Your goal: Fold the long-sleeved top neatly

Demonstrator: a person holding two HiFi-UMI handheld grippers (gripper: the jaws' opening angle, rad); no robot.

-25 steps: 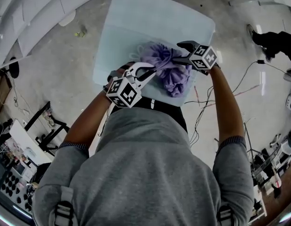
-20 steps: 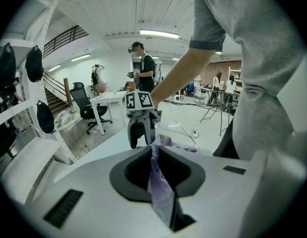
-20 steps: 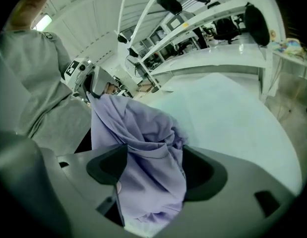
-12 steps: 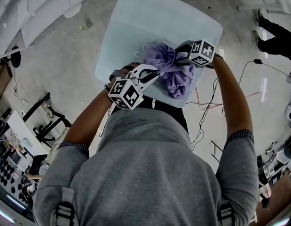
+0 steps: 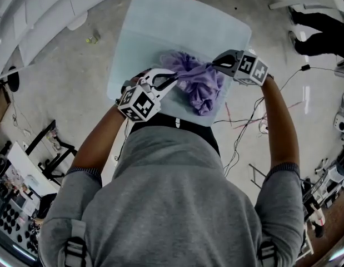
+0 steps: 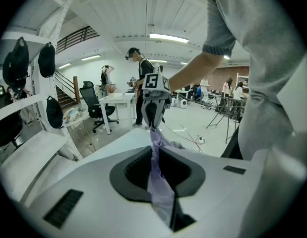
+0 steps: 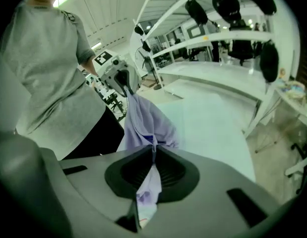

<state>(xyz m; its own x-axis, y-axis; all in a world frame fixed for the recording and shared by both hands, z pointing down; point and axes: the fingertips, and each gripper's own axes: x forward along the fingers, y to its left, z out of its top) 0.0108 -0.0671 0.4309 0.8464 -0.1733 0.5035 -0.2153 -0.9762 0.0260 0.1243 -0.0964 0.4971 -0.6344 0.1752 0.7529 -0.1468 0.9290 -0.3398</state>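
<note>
Top [image 5: 198,85] bunched above bench [image 5: 160,21], near edge. Left gripper [image 5: 172,78] jaws clamped on it at 9 o'clock, right gripper [image 5: 215,65] jaws at 2 o'clock (cloth strung between, rest hanging).

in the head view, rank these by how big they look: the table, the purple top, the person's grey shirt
1. grey shirt: fills most of the frame, though it sits right under the camera, so nearness inflates it
2. table: clearly smaller in the picture
3. purple top: bunched up on the table, smallest
</note>
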